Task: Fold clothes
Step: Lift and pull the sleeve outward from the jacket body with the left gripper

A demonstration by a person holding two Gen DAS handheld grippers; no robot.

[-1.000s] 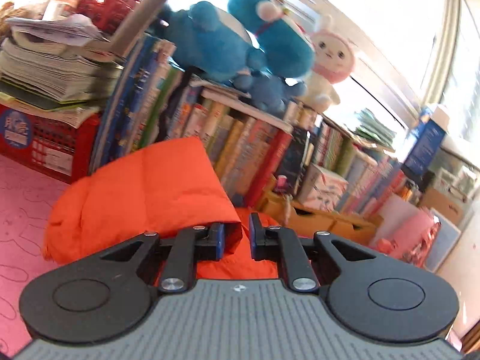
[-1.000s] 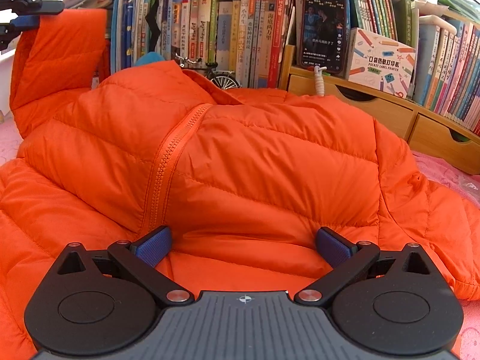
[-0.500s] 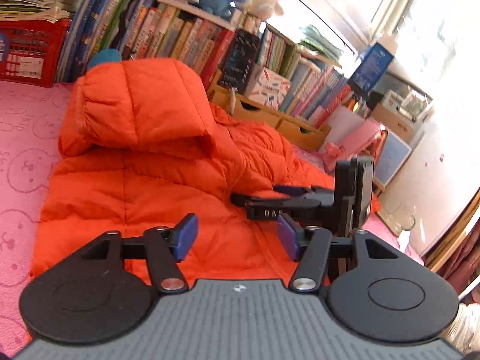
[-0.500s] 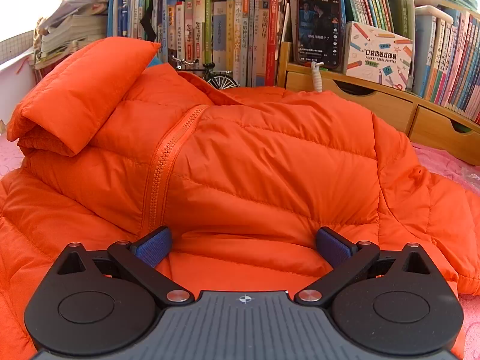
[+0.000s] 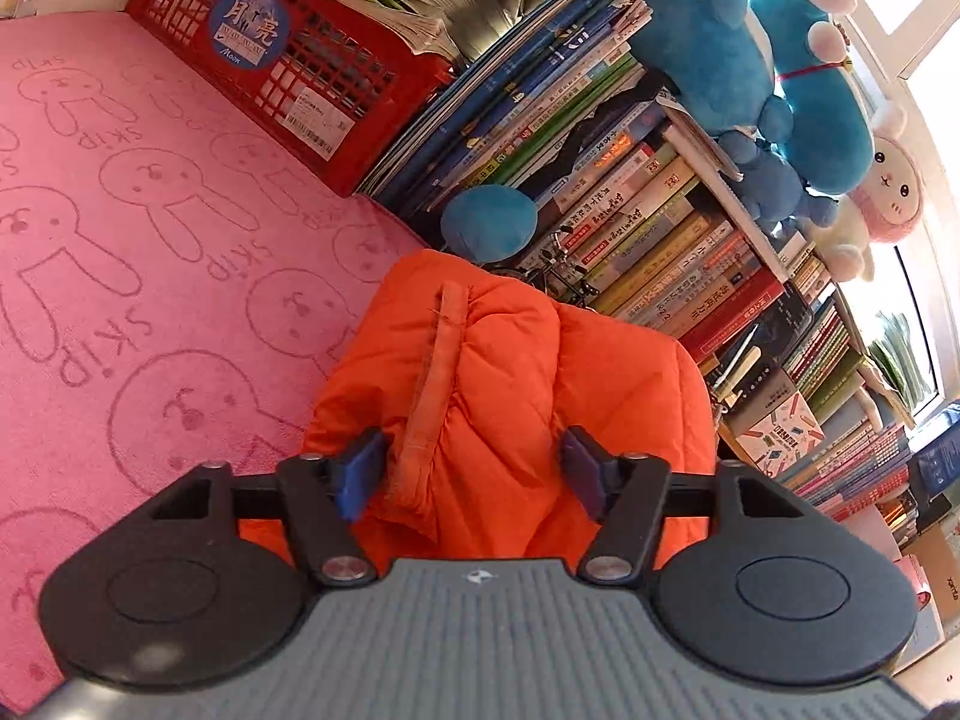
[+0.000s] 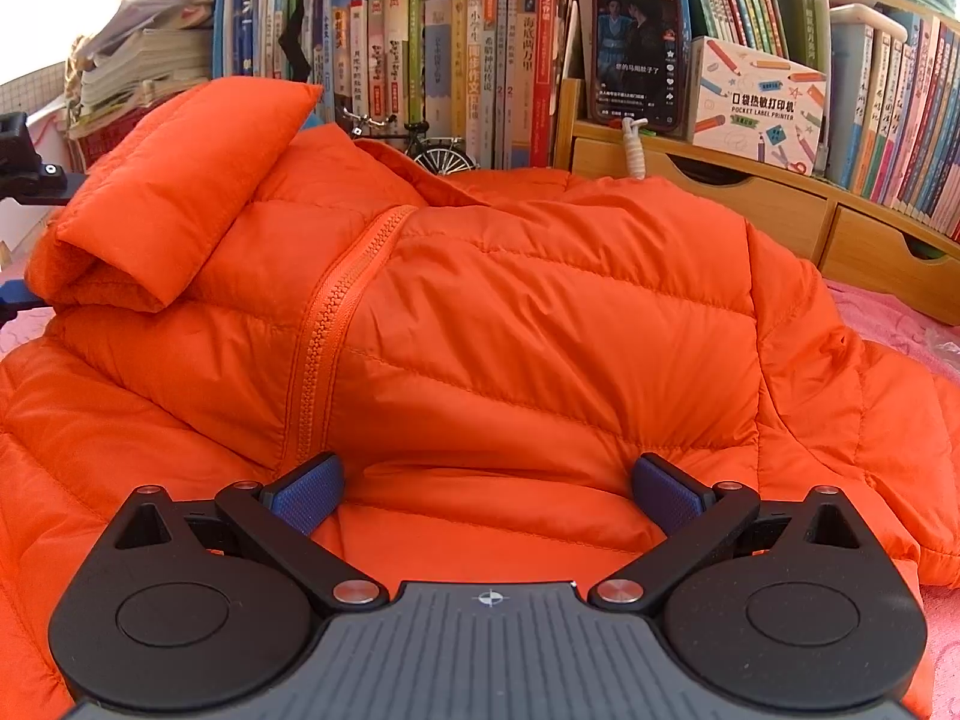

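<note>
An orange puffer jacket [image 6: 540, 312] lies front up on a pink towel [image 5: 150, 240], zipper [image 6: 324, 330] closed. One sleeve [image 6: 180, 180] is folded over onto the chest. My left gripper [image 5: 471, 474] sits low at the jacket's left side. A puffy fold with a seam strip [image 5: 432, 384] bulges between its jaws, which are closing and still stand apart. Its black body shows at the left edge of the right wrist view [image 6: 24, 180]. My right gripper [image 6: 486, 492] rests wide open on the jacket near its lower edge, gripping nothing.
A red crate [image 5: 300, 72] with stacked papers stands at the back left. A row of books [image 5: 630, 210] runs behind the jacket, with plush toys [image 5: 750, 60] on top. A phone [image 6: 636, 42], wooden drawers [image 6: 780, 210] and a model bicycle [image 6: 432, 150] stand close behind.
The left gripper let go of the raised sleeve, which now lies folded on the chest. It then dropped, rolled, and came to the jacket's left side with its jaws narrowing. The right gripper stayed put.
</note>
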